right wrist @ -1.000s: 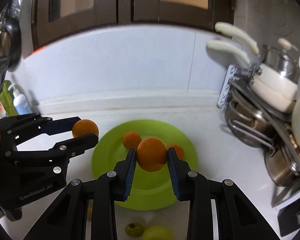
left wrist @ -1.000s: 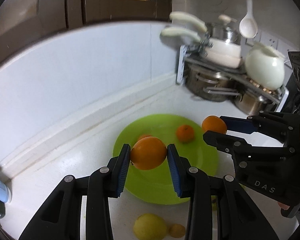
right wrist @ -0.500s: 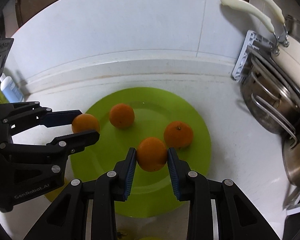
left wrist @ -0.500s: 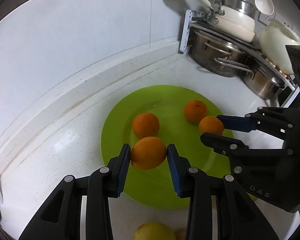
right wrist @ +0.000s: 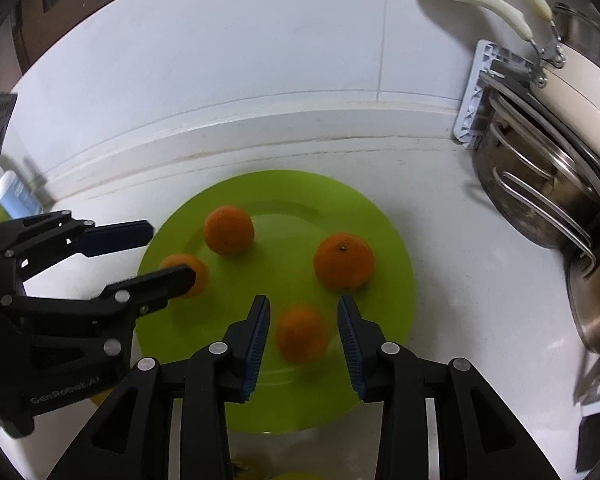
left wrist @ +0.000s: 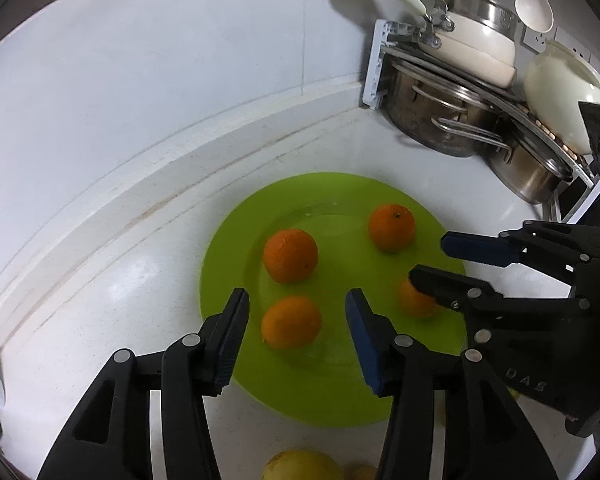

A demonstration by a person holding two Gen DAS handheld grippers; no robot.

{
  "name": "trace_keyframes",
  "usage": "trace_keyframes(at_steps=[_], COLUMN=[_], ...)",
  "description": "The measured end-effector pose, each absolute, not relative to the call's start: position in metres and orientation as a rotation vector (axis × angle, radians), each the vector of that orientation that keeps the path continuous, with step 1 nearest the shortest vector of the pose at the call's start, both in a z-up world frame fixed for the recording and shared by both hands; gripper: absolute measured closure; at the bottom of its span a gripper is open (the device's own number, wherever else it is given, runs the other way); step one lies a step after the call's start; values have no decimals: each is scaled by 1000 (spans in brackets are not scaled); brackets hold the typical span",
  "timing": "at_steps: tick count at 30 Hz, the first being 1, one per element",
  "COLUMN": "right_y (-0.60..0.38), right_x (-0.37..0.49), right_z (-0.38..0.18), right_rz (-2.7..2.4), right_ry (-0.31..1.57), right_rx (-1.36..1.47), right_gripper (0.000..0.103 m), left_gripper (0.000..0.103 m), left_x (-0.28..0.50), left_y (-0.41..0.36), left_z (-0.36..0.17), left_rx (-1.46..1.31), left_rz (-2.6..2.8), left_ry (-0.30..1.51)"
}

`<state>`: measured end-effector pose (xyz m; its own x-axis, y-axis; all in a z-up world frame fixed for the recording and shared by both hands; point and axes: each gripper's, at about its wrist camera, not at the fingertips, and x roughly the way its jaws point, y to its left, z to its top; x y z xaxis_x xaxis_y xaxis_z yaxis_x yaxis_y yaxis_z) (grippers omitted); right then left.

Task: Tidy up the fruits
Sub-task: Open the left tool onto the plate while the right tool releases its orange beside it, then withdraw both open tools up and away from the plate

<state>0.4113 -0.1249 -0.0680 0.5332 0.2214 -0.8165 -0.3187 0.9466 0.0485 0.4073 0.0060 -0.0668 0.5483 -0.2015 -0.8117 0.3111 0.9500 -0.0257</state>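
Four oranges are gathered on the green plate [left wrist: 228,248] so the fruit sits together. The left claw [left wrist: 296,320] has just been opening; its orange [left wrist: 291,322] lies loose between the pads, untouched. The right claw [right wrist: 303,326] has likewise been parting, its orange [right wrist: 302,333] released (blurred, perhaps rolling). A lemon [left wrist: 300,466] waits on the bench [left wrist: 100,320].

1. A white countertop [left wrist: 112,288] carries everything.
2. A green plate [left wrist: 224,264] lies on it, under both grippers' fingertips.
3. A yellow fruit [left wrist: 300,466] sits on it behind the left gripper's fingers.
4. Steel pots [right wrist: 540,200] stand far right.
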Motion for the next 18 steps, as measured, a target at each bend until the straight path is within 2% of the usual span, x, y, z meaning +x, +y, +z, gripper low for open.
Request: trace_keyframes(at_steps=[4,16,18], right_y=[-128,-132,-132], right_x=[401,348,339], right_z=[-58,-16,-10], right_rz=[299,286,276], right_ry=[923,809,792], right_rx=[-116,-74,-70], right_gripper=[67,67,64], left_gripper=[54,44,42], left_x=[397,343,332], left_y=[11,14,15], left_z=[-57,-16,-8], left_rx=[121,145,143], left_rz=[-292,-273,-269], left_ry=[912,792,766])
